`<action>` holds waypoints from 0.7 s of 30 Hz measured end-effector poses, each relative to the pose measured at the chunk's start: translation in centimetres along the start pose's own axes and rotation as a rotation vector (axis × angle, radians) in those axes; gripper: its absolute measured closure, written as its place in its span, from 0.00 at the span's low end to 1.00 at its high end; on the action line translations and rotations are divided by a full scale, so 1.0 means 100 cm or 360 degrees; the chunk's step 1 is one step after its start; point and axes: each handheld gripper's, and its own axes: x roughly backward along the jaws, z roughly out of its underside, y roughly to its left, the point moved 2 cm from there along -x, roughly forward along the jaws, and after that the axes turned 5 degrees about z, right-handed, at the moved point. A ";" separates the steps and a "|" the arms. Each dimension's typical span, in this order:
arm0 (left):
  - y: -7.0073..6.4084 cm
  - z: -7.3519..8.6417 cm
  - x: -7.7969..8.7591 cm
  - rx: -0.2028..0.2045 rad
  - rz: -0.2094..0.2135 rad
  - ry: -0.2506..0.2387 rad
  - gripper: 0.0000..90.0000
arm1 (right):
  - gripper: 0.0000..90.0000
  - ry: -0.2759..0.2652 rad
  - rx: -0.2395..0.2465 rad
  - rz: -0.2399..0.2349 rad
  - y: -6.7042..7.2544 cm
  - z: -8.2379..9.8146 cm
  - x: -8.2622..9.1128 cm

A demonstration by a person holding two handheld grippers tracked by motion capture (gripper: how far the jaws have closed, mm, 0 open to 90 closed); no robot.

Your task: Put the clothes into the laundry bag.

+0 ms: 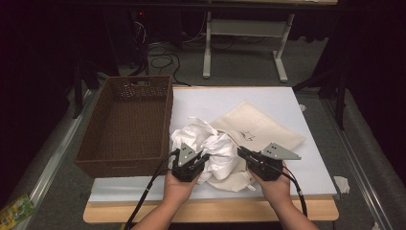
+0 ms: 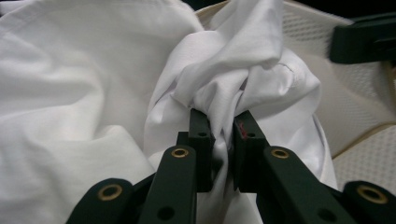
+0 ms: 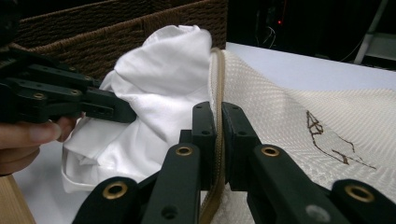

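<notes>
At the left of the high view, a brown wicker basket (image 1: 125,125) is seen standing on the table (image 1: 282,100), its right wall just beside a crumpled white garment (image 1: 210,143). The garment is bunched at the centre of that view, partly lying on the mouth of a cream cloth bag (image 1: 261,127), which spreads toward the right.

In the lower centre, the left gripper (image 1: 191,163) is held against the garment's near edge. In the left gripper view, a gathered fold of the white cloth (image 2: 233,79) is pinched between the two black jaws, which are closed on it.

Further right, the right gripper (image 1: 246,155) is placed at the bag's near rim. In the right gripper view, the bag's tan hem (image 3: 217,116) is clamped between the closed jaws, with the garment (image 3: 159,88) to the left of it.
</notes>
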 end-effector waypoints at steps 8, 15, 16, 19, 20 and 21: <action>-0.025 0.001 -0.021 -0.0127 0.0061 0.0117 0.89 | 0.95 0.0017 -0.0026 0.0026 -0.004 0.000 -0.002; -0.029 -0.003 -0.042 -0.0097 0.0047 0.0167 0.89 | 0.95 0.0009 -0.0035 0.0028 -0.006 0.000 -0.001; -0.029 -0.004 -0.045 -0.0082 0.0040 0.0167 0.89 | 0.95 0.0005 -0.0034 0.0027 -0.006 0.000 0.000; -0.026 -0.010 -0.049 -0.0041 0.0019 0.0144 0.89 | 0.95 -0.0006 -0.0033 0.0028 -0.007 -0.001 0.002; -0.026 -0.013 -0.049 -0.0044 0.0009 0.0124 0.89 | 0.95 -0.0008 -0.0034 0.0029 -0.007 -0.001 0.003; -0.027 -0.015 -0.048 -0.0050 -0.0005 0.0101 0.89 | 0.95 -0.0012 -0.0031 0.0029 -0.007 -0.001 0.003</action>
